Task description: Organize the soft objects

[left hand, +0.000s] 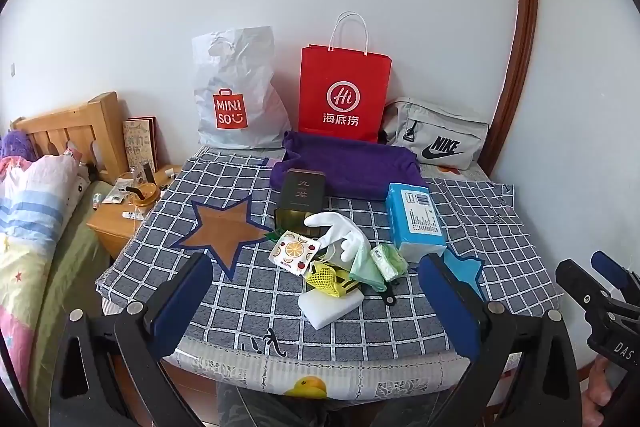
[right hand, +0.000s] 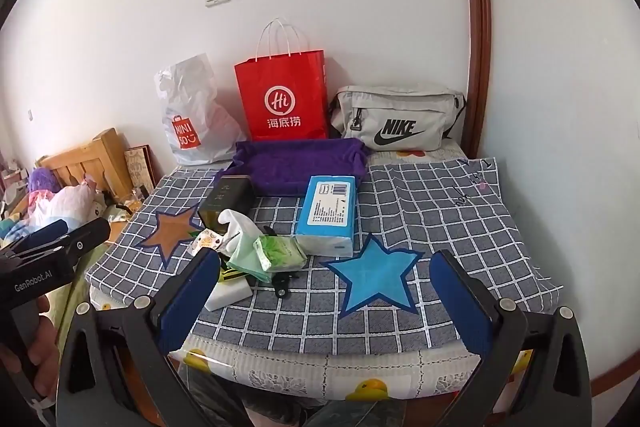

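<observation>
A pile of small soft things lies mid-table: a white glove (left hand: 340, 231), a fruit-print packet (left hand: 294, 251), a yellow mesh piece (left hand: 326, 279), a white sponge (left hand: 330, 305), a green cloth (left hand: 366, 265) and a green tissue pack (left hand: 388, 261). The glove (right hand: 236, 223) and the green tissue pack (right hand: 280, 251) also show in the right wrist view. A blue tissue pack (left hand: 416, 219) lies beside a purple cloth tray (left hand: 348, 163). My left gripper (left hand: 316, 307) is open and empty, held just before the pile. My right gripper (right hand: 328, 299) is open and empty over the table's front edge.
A black tin (left hand: 302, 193) lies open-ended behind the pile. A Miniso bag (left hand: 236, 95), a red paper bag (left hand: 344, 95) and a grey Nike pouch (left hand: 436, 139) stand against the wall. A bed (left hand: 36, 227) and nightstand (left hand: 124, 211) are left. Star patches (left hand: 222, 227) (right hand: 374, 275) mark the checked cloth.
</observation>
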Demonstrator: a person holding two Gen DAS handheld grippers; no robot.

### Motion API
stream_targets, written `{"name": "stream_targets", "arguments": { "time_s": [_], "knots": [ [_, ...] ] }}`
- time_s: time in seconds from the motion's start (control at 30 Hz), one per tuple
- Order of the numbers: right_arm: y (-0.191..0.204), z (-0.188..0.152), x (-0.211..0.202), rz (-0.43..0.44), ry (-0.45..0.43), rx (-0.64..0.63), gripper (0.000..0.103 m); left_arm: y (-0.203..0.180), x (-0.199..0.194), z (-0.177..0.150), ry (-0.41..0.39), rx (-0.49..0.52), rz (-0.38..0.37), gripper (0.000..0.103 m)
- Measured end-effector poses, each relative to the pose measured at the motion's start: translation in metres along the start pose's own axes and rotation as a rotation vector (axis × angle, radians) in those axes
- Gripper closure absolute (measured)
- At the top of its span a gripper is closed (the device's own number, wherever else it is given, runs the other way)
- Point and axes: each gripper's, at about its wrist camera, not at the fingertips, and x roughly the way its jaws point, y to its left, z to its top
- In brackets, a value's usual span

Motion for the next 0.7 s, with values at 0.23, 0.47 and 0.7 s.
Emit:
{"name": "stream_targets", "arguments": {
  "time_s": [0.23, 0.47, 0.7],
  "knots": [
    [0.0005, 0.0016, -0.0021, 0.004, -0.005, 0.005, 0.0, -0.0012, -0.0008, 0.001, 0.0, -0.002, 0.003, 0.0],
    [0.0008, 0.0012, -0.0029, 0.007, -0.008, 0.009, 0.0, -0.0007, -0.0009, 0.0012, 0.0, -0.001, 0.002, 0.0],
    [0.0007, 0.0001, -0.005, 0.012, -0.011, 0.008, 0.0, -0.0008, -0.0012, 0.0007, -0.002, 0.001, 0.002, 0.0]
  ]
}}
